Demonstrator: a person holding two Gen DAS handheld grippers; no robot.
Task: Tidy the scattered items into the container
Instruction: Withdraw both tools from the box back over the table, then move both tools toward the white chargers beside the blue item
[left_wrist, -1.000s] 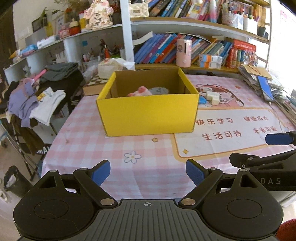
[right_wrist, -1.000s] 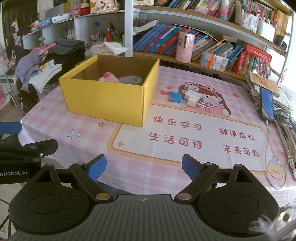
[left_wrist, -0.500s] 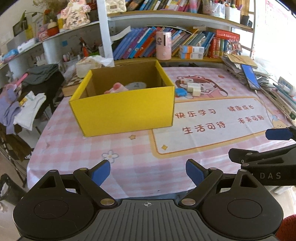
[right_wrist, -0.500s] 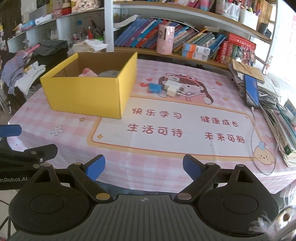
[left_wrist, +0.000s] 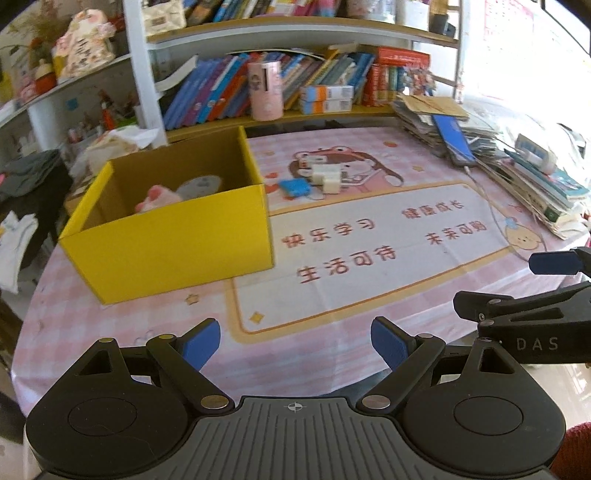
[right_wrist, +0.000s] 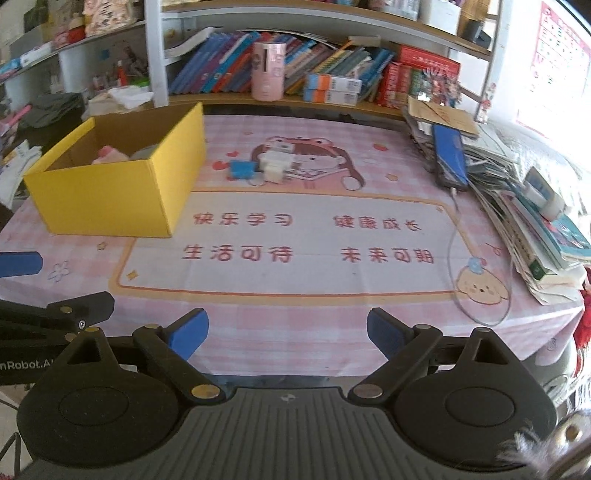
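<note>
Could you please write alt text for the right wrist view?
An open, empty right claw hovers over a pink tablecloth. An open yellow box sits at the left, with a small blue item and white items beside it.

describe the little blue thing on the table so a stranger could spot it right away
Find the yellow box on the pink tablecloth. Just beyond its right side, small items cluster on the cartoon girl print. The blue block is leftmost; its neighbours are white.
</note>
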